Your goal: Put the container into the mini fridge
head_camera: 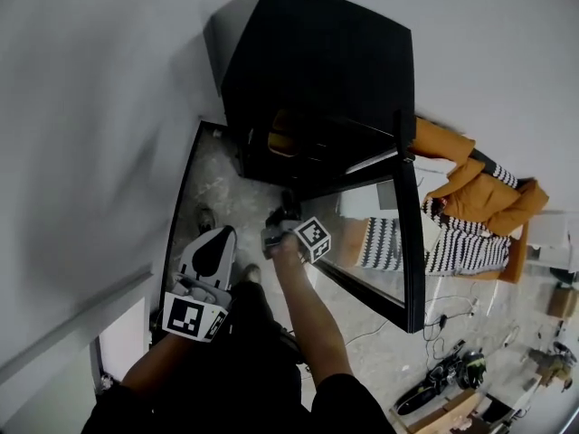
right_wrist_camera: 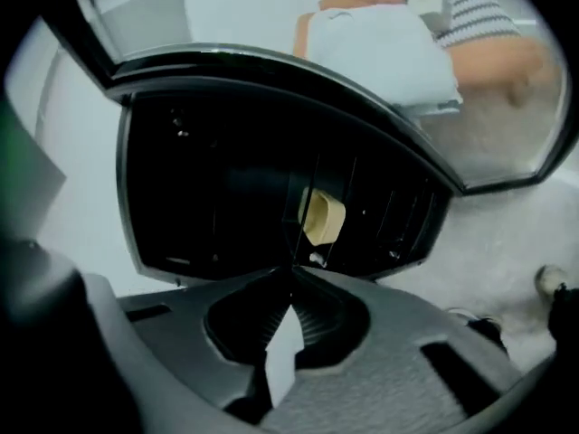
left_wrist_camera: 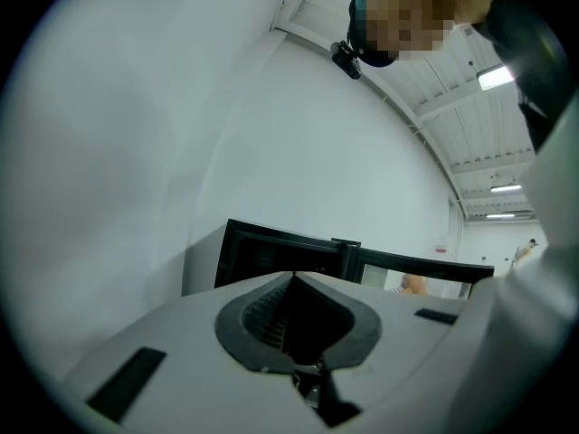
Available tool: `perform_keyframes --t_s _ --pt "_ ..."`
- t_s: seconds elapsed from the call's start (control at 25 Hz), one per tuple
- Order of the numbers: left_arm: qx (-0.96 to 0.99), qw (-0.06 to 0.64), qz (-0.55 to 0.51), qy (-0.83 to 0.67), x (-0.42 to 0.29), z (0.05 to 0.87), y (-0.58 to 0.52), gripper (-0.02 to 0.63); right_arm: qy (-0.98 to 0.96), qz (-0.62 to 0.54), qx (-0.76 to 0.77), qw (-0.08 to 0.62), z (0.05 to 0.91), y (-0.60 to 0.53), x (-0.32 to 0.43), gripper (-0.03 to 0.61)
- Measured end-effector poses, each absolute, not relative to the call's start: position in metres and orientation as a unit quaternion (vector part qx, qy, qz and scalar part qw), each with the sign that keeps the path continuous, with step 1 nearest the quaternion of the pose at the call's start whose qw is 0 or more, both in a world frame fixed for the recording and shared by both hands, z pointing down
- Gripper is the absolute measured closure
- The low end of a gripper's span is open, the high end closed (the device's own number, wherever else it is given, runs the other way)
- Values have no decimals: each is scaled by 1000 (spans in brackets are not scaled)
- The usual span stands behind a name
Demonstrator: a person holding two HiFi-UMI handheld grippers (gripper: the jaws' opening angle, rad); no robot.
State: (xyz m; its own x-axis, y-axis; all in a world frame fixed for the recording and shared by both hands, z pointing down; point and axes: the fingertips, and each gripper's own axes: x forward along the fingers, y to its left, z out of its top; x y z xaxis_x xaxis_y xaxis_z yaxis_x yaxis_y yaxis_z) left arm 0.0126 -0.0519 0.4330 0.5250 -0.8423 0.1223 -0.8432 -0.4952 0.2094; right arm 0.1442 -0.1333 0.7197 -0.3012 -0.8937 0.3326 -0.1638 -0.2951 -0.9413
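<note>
The black mini fridge (head_camera: pixel 317 52) stands against the white wall with its glass door (head_camera: pixel 409 242) swung open to the right. A cream container (right_wrist_camera: pixel 321 217) sits inside the dark fridge, behind thin wire bars. My right gripper (head_camera: pixel 282 217) is just in front of the fridge opening. It is shut (right_wrist_camera: pixel 291 274) with nothing held, a short way back from the container. My left gripper (head_camera: pixel 220 236) hangs low at the left, away from the fridge. Its jaws also meet (left_wrist_camera: pixel 294 276) with nothing between them, and it points toward the fridge (left_wrist_camera: pixel 271 256).
An orange jacket and striped cloth (head_camera: pixel 470 197) lie to the right of the door. Cables and small gear (head_camera: pixel 452 378) are scattered on the floor at the lower right. The white wall (head_camera: pixel 81 152) runs close along the left.
</note>
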Motion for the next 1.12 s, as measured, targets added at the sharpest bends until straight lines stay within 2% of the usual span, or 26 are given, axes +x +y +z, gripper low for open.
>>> perform_keyframes --t_s 0.6,1.12 --pt "851 122 12 -511 4 395 5 609 590 -577 -532 190 636 -54 147 577" --pt "864 114 5 -490 -42 354 12 609 686 -411 -597 60 523 -19 126 577"
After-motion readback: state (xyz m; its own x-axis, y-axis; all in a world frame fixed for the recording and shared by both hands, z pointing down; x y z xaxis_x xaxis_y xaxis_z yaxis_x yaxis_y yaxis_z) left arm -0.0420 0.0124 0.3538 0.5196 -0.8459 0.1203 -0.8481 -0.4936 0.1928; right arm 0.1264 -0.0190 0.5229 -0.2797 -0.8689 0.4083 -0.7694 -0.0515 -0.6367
